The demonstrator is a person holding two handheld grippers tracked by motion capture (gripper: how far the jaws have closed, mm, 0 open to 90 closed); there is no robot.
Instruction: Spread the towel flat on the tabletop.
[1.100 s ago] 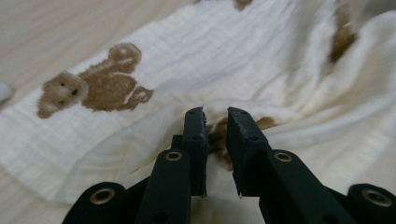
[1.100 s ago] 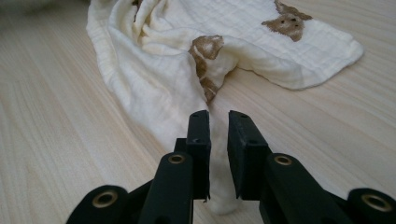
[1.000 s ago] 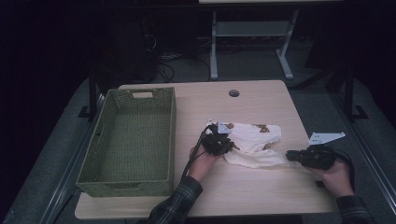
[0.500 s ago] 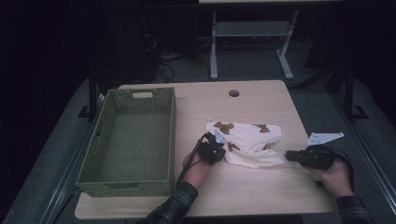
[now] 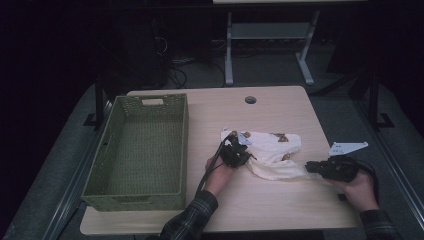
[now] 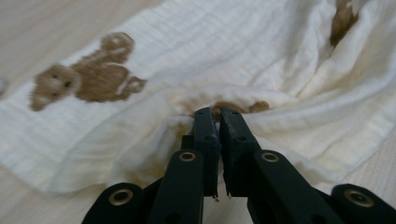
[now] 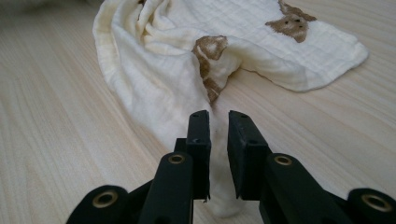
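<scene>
Where dark floor surrounds it, a pale wooden table (image 5: 280, 115) stands.

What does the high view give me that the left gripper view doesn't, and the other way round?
High view: the green basket at the table's left, the right gripper clamped on the cloth's right end, and both hands. Left gripper view: close up, the left gripper with its fingers pinched shut on a bunched fold, and a brown bear print in detail. Both show the cream cloth lying on the wooden table.
</scene>
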